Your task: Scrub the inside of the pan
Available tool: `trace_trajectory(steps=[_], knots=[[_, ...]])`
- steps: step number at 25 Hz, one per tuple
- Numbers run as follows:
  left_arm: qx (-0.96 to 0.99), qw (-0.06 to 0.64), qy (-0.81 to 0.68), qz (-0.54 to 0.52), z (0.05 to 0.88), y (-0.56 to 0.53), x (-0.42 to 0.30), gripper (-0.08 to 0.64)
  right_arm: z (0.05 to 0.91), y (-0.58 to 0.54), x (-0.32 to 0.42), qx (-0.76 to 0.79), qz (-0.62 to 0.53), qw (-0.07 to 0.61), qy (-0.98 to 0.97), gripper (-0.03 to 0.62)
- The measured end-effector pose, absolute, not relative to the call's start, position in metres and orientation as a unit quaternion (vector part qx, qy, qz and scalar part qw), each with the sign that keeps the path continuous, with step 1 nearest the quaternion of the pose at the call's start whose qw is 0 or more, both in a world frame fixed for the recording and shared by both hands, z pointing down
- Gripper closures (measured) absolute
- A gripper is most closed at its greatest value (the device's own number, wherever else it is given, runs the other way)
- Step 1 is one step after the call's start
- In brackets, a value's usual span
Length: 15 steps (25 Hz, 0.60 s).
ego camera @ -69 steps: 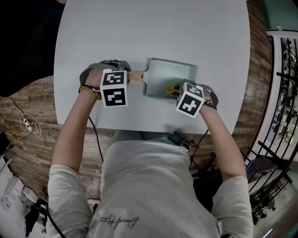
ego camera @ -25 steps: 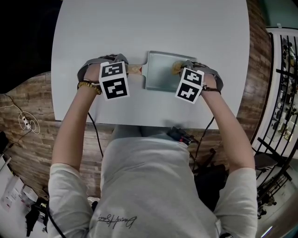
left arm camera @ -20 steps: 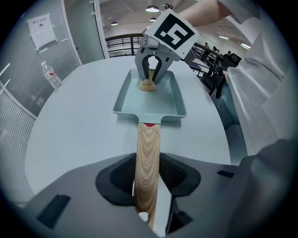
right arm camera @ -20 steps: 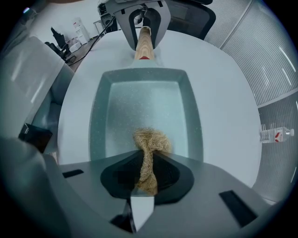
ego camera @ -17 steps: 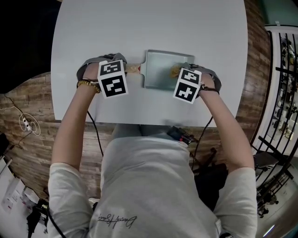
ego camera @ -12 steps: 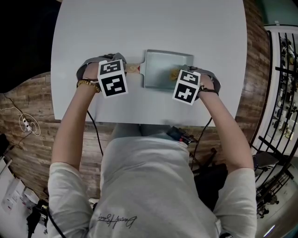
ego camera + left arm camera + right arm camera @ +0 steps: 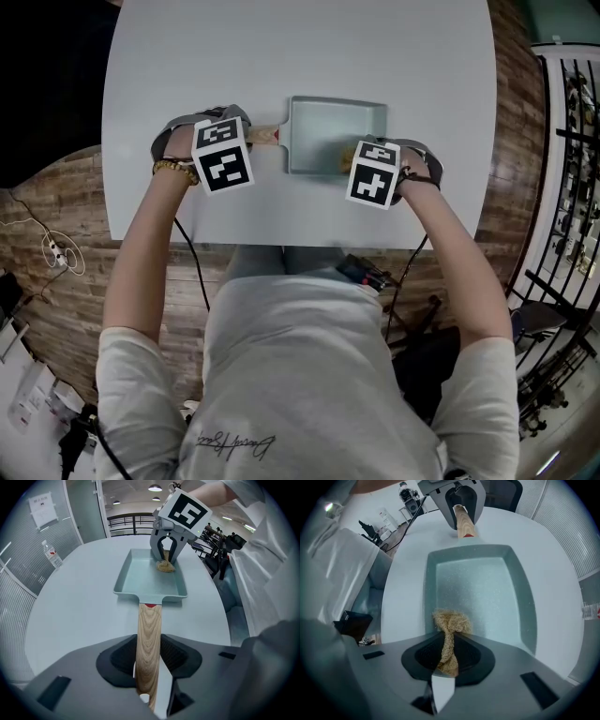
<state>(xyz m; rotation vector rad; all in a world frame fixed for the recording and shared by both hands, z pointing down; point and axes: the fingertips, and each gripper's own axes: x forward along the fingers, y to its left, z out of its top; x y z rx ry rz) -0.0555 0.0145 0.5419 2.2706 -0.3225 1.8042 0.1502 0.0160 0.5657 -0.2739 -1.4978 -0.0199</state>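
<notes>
**Pan pinned by handle, scrubber sitting inside pan**

- Hidden: in the head view the marker cubes are covering both sets of jaws, and only a tan sliver of the scrubber [image 7: 451,623] is peeking out. The worktop's [image 7: 300,47] far edge is being cut off by the frame top. The handle's [image 7: 149,634] tail is disappearing inside the left claw [image 7: 149,660].
- Left claw is clamping the wooden handle and pointing steeply down.
- Right claw [image 7: 449,656] is squeezing the scrubber, whose tuft is sitting on the pan [image 7: 323,131] floor by the person-side corner opposite the handle.
- Room: the pan is lying near the worktop's near edge, about midway along it, with a wide stretch running to the far edge.
- Count: one pan, one scrubber, two claws, one bottle [image 7: 50,554] by the far edge, too small to make out well.
</notes>
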Motion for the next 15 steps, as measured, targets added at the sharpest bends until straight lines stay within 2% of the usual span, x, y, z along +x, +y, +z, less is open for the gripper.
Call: trace_trajectory(steps=[15], knots=[[0.775,0.108,-0.097,0.615,0.5417,0.0166,-0.0568,0.404,0.5655,0.0173,0.1469,-0.104,0.013,0.719,-0.687,0.523]])
